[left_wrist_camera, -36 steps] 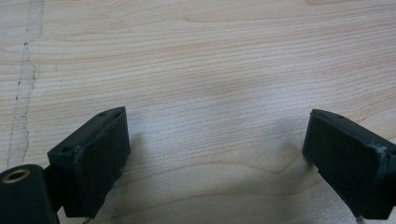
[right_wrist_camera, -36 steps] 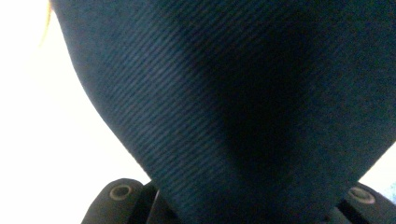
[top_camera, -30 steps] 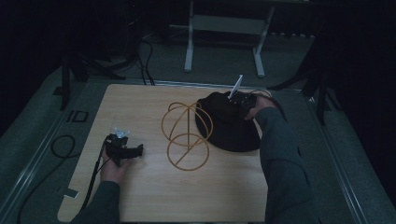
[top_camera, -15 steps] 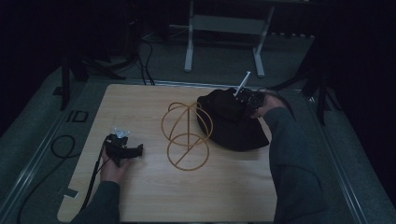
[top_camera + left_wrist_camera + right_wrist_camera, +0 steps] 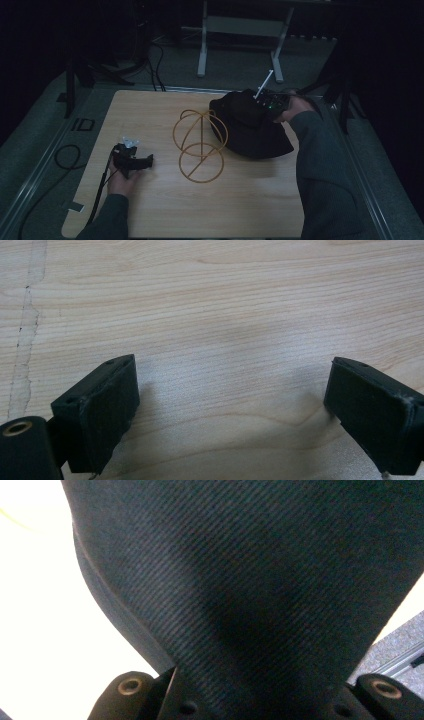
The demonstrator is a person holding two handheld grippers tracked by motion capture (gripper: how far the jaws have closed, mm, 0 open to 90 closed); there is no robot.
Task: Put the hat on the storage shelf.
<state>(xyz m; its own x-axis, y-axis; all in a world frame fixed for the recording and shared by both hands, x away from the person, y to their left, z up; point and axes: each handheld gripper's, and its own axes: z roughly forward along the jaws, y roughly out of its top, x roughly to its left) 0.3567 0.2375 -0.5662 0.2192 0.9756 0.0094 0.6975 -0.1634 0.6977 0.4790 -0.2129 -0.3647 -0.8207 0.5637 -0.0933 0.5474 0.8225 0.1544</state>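
A black cloth (image 5: pixel 250 134) lies bunched on the right half of the wooden table (image 5: pixel 150 107). My right gripper (image 5: pixel 256 106) is shut on its far upper edge and holds that edge off the table. In the right gripper view the ribbed dark fabric (image 5: pixel 250 580) runs down between the jaws of my right gripper (image 5: pixel 255 707). A gold wire frame of crossed hoops (image 5: pixel 200 142) stands at the table's middle, touching the cloth's left side. My left gripper (image 5: pixel 148 161) rests low at the front left, open; bare wood shows between the jaws of my left gripper (image 5: pixel 230 405).
Grey metal stand legs (image 5: pixel 202 50) rise from the floor behind the table. Cables (image 5: pixel 65 156) loop on the floor at the left, and one trails from the left gripper. A metal rail (image 5: pixel 360 165) runs along the table's right side.
My right hand has risen and drifted right, drawing the cloth's far edge up with it. The left gripper and the wire frame have stayed put.
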